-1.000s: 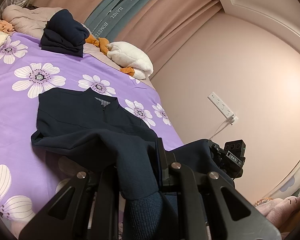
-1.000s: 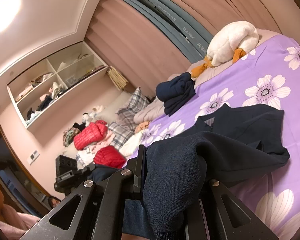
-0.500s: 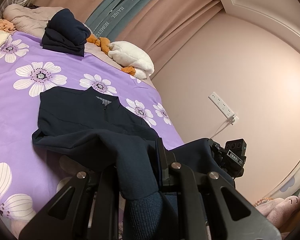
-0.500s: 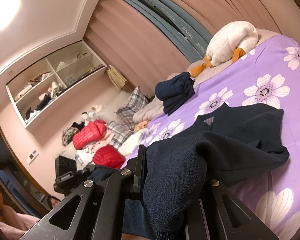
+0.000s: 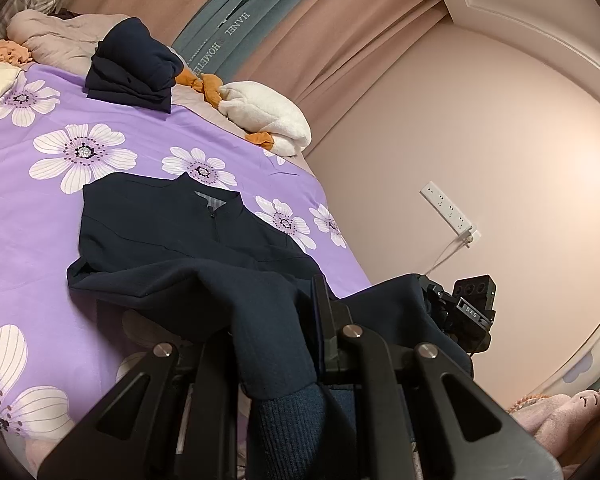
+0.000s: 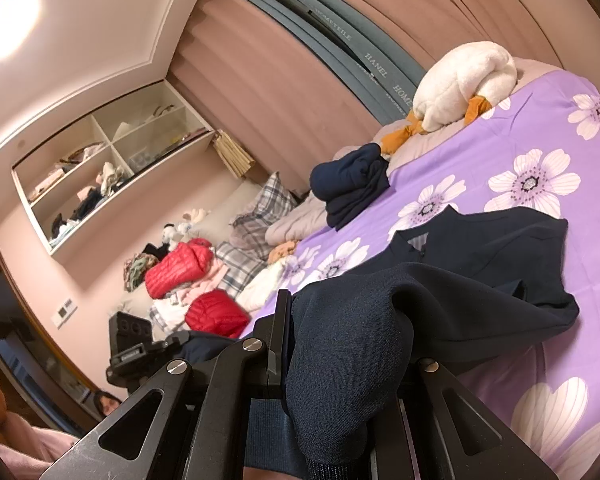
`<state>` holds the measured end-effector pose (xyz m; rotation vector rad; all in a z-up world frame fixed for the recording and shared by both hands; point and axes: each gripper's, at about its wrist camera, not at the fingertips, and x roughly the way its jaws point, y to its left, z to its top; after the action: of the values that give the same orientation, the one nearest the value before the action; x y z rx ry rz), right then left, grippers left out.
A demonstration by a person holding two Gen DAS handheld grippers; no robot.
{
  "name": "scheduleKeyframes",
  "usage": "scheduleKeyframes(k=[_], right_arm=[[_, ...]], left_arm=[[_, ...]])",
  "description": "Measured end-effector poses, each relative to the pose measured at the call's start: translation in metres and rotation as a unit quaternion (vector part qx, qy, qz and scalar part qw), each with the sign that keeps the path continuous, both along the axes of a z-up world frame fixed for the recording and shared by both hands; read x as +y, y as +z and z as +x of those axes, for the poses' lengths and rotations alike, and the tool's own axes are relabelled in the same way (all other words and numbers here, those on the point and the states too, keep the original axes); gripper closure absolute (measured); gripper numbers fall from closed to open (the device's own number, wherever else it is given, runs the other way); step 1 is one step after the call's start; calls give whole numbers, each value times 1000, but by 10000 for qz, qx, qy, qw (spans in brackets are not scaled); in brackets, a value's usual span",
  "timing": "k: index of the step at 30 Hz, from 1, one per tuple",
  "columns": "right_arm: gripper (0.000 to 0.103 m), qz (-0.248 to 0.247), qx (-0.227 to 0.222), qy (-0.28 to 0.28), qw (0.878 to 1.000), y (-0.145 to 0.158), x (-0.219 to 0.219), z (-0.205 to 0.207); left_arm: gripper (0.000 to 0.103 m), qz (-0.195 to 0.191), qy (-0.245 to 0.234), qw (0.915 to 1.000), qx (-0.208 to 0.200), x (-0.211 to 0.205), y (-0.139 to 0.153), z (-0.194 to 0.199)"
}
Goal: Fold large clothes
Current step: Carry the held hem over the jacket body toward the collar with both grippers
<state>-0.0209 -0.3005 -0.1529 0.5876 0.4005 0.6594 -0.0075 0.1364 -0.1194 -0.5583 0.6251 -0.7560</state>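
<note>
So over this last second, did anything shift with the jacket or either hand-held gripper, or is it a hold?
A hold, nothing visibly changed. The left hand-held gripper and the right hand-held gripper stay shut on the dark jacket, its lower part lifted off the purple bedsheet, its collar end still flat. The folded dark pile and plush duck have not moved.

plush duck (image 6: 463, 80) by curtains (image 5: 339, 40) | red jackets (image 6: 180, 268) | wall shelf (image 6: 108, 160) | power strip (image 5: 447, 210)

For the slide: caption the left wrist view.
Left claw clamps navy jacket hem over purple floral bedsheet.
</note>
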Motion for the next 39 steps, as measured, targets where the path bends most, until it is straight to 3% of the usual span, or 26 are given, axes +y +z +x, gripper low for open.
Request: scheduleKeyframes(k=[22, 39], right_arm=[[91, -172, 24, -165, 9997, 8, 0, 19], [91, -364, 114, -312, 9988, 15, 3, 46]], left_arm=[[88, 70, 138, 9999, 33, 13, 0, 27], [88, 84, 167, 9998, 106, 13, -3, 73]])
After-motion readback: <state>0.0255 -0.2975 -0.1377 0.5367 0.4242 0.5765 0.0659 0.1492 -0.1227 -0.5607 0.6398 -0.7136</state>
